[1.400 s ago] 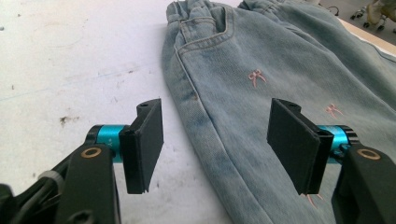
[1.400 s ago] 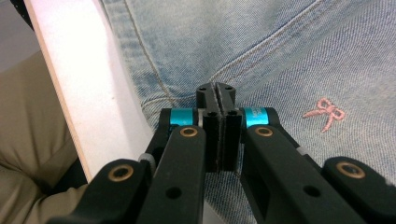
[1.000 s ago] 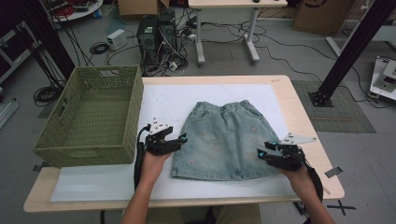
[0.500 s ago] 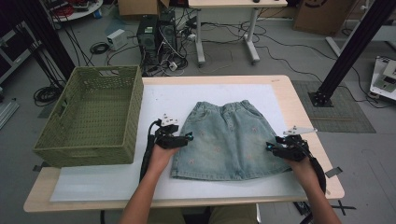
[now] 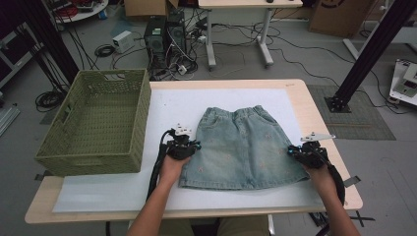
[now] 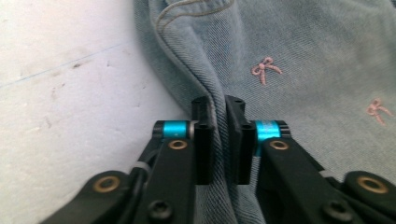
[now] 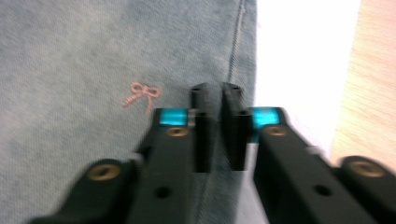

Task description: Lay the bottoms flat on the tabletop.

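A light blue denim skirt (image 5: 243, 145) with small pink bows lies flat on the white sheet (image 5: 172, 105), waistband away from me. My left gripper (image 5: 189, 145) sits at the skirt's left side seam; its jaws have just closed and pinch a fold of denim (image 6: 217, 105). At the skirt's right side seam is my right gripper (image 5: 294, 151), whose jaws have also just closed on the denim edge (image 7: 215, 93). In the right gripper view the white sheet (image 7: 299, 70) and the wooden table (image 7: 373, 79) lie just beyond the seam.
A green woven basket (image 5: 96, 123) stands at the table's left, close to my left hand. The wooden table edge (image 5: 319, 118) runs past the skirt on the right. Computer cases, cables and desk legs stand on the floor beyond.
Both grippers have slid a little forward along the skirt's sides and settled on its side seams, and their jaws have gone from open to shut on the denim.
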{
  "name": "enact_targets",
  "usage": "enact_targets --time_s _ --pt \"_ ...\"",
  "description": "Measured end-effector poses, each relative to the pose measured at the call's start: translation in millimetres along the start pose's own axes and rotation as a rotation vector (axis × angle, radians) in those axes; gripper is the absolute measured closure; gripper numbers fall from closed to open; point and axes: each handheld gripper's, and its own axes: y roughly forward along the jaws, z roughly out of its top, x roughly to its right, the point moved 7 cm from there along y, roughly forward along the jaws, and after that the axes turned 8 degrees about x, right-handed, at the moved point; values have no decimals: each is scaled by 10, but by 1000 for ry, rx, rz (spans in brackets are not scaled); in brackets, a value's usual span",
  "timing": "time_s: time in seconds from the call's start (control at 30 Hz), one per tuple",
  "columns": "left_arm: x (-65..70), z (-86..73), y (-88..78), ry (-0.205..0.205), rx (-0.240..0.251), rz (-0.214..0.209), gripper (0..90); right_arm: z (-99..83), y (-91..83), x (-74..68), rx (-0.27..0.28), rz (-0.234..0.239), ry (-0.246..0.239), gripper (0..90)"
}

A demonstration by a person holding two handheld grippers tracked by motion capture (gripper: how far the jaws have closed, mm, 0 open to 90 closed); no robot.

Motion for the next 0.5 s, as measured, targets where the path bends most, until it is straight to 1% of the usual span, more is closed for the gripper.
enact_targets --time_s 0.03,0.07,0.1,0.13,0.17,0.2,0.27,0.3,0.33,0.37,0.4,0.43,0.5 --pt "-15 -5 -19 -9 6 -1 842 -2 -10 8 -6 3 7 887" --pt "-32 -10 -43 -19 13 -1 842 0 -16 5 -8 10 10 860" --pt "-46 -15 -69 -20 14 -1 843 5 -21 -2 -7 20 8 756" --pt "-56 -18 -89 -21 19 0 844 13 -20 -5 1 19 16 653" --pt "-62 -20 -104 -19 22 0 845 18 -14 -12 8 17 28 631" --pt "-67 -21 -118 -17 23 -2 845 17 -1 -24 8 15 24 617" --pt "-77 -22 -134 -20 28 0 845 16 38 -59 10 -5 0 630" --pt "-87 -20 -144 -22 31 2 845 22 44 -67 9 -10 -13 652" --pt "-96 -17 -154 -26 33 2 845 25 42 -79 3 -9 -28 687" --pt "-106 -12 -162 -28 37 5 845 29 42 -91 3 -5 -53 747" --pt "-113 -5 -170 -31 44 7 846 31 40 -103 0 -5 -70 767" --pt "-119 1 -177 -31 48 7 846 30 38 -110 -2 0 -79 813" --pt "-132 10 -191 -30 52 13 846 30 34 -109 0 11 -75 863"
